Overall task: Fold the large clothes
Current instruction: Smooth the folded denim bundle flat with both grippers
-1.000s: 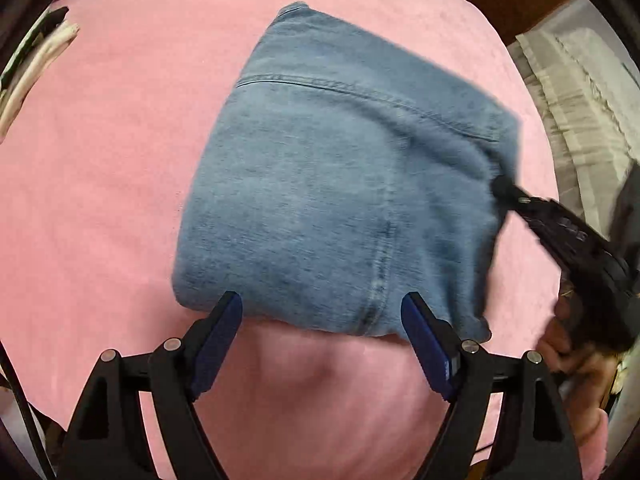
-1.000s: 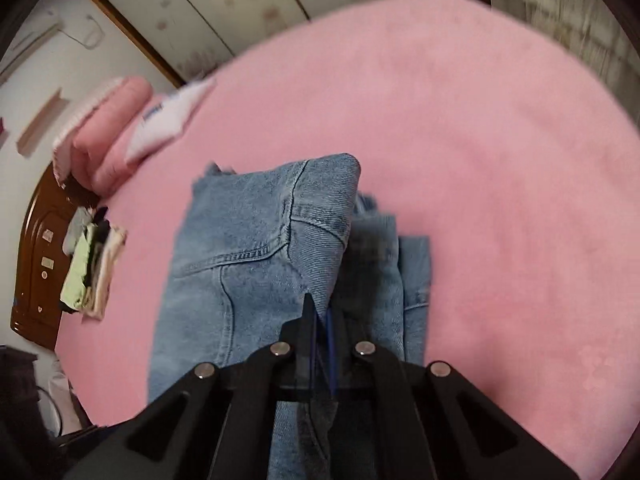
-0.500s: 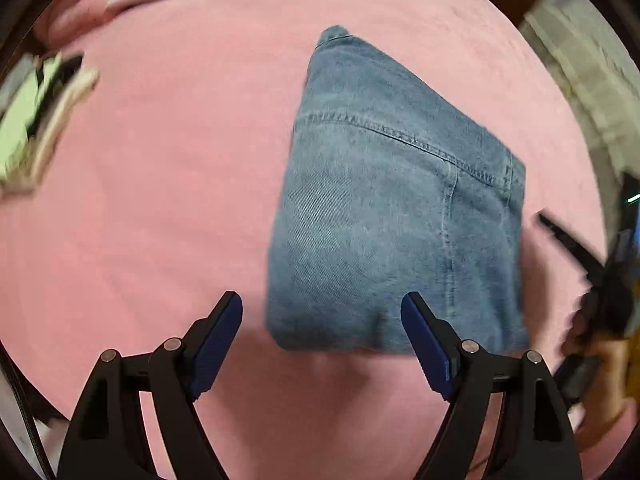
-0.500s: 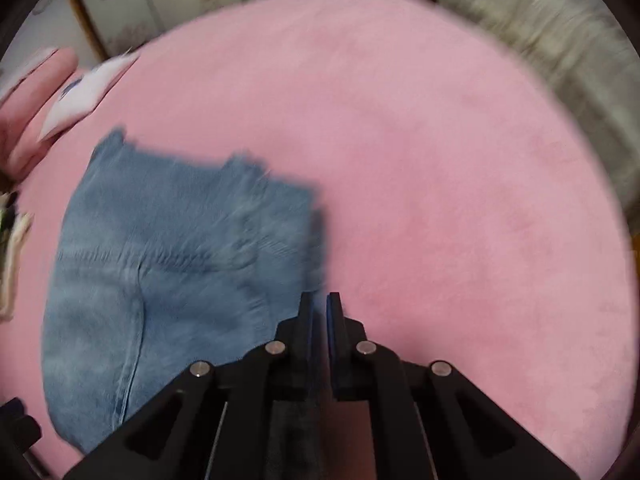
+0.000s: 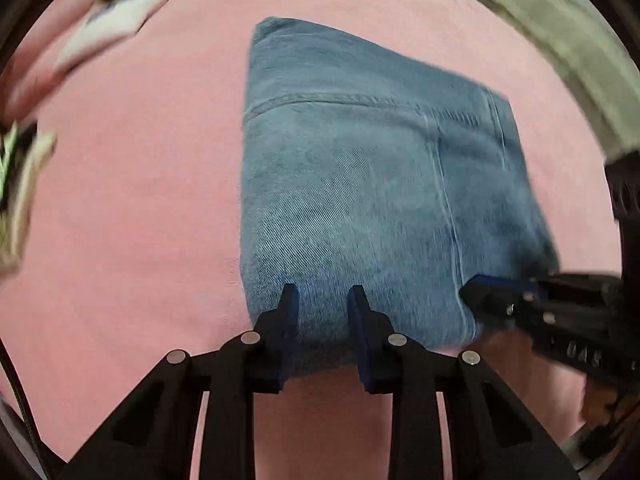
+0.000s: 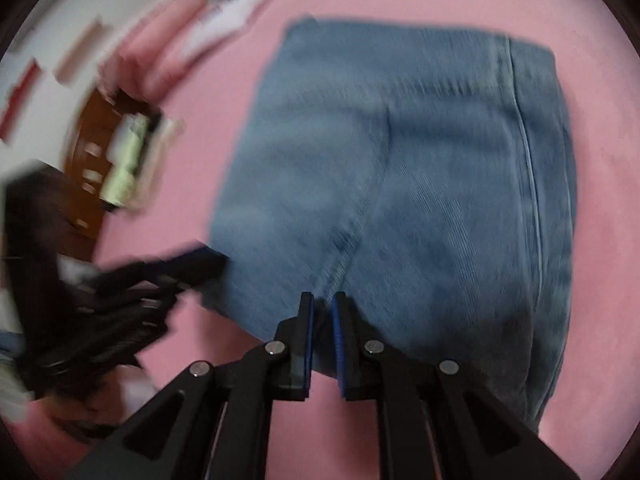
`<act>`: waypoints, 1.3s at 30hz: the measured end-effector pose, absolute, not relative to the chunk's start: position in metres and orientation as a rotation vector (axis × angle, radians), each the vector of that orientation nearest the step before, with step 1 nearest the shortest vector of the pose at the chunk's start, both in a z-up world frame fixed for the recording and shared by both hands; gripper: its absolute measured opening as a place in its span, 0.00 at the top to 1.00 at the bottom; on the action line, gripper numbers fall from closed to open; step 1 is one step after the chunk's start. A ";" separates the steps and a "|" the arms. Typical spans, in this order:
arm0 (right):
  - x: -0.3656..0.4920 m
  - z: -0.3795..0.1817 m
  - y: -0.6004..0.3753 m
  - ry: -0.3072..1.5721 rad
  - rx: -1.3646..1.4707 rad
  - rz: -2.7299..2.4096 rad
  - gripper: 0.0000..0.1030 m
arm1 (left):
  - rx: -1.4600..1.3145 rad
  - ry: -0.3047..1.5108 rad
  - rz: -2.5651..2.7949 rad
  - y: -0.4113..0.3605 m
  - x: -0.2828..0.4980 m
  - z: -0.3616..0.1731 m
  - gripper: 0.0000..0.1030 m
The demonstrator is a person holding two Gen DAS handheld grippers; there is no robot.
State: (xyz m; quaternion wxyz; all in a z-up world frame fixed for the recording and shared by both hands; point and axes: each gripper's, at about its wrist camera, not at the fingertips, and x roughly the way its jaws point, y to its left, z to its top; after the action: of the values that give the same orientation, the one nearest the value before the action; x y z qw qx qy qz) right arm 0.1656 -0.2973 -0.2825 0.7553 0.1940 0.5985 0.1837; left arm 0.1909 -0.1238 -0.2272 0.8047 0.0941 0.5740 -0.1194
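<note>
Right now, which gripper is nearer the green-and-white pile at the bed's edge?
Left. The left gripper, jaws closing around the jeans' near edge, is on the pile's side; the right gripper sits at the jeans' opposite corner.

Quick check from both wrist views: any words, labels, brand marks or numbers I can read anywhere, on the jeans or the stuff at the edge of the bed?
None can be read.
Folded jeans: no tag, patch or print showing, only seams.
White item by the pink pillow: too blurred to tell whether it bears print.
Green and white stack: too blurred to tell.
</note>
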 end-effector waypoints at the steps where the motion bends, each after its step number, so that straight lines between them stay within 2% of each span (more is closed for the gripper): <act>1: 0.162 -0.286 -0.305 1.309 0.442 0.366 0.99 | 0.232 1.225 -0.253 -0.127 0.187 -0.230 0.76; 7: 0.142 -0.282 -0.354 1.296 0.454 0.191 1.00 | 0.249 1.219 -0.289 -0.125 0.182 -0.227 0.78; 9: 0.141 -0.272 -0.344 1.282 0.335 0.142 1.00 | 0.246 1.229 -0.257 -0.124 0.184 -0.225 0.79; 12: 0.136 -0.244 -0.314 1.161 0.078 0.056 1.00 | 0.204 1.237 -0.244 -0.116 0.187 -0.214 0.79; 14: 0.135 -0.236 -0.313 1.094 0.124 0.168 0.99 | 0.121 1.250 -0.243 -0.104 0.192 -0.209 0.79; 17: 0.150 -0.246 -0.298 1.113 0.275 0.358 0.99 | 0.007 1.269 -0.232 -0.091 0.207 -0.212 0.79; 20: 0.176 -0.269 -0.281 1.147 0.325 0.381 0.99 | 0.000 1.248 -0.194 -0.090 0.229 -0.217 0.79; 23: 0.202 -0.274 -0.278 1.092 0.391 0.381 0.99 | -0.019 1.220 -0.181 -0.091 0.260 -0.224 0.79; 27: 0.241 -0.280 -0.267 1.073 0.419 0.308 0.99 | -0.088 1.184 -0.190 -0.093 0.293 -0.230 0.77; 39: 0.320 -0.284 -0.295 1.013 0.401 0.208 1.00 | -0.039 1.113 -0.192 -0.121 0.377 -0.241 0.77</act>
State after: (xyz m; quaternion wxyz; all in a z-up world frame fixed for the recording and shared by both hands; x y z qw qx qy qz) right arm 0.3201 -0.2950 -0.2839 0.8501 0.1904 0.4810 0.0988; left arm 0.3770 -0.1214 -0.2406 0.8445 -0.0184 0.5274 -0.0912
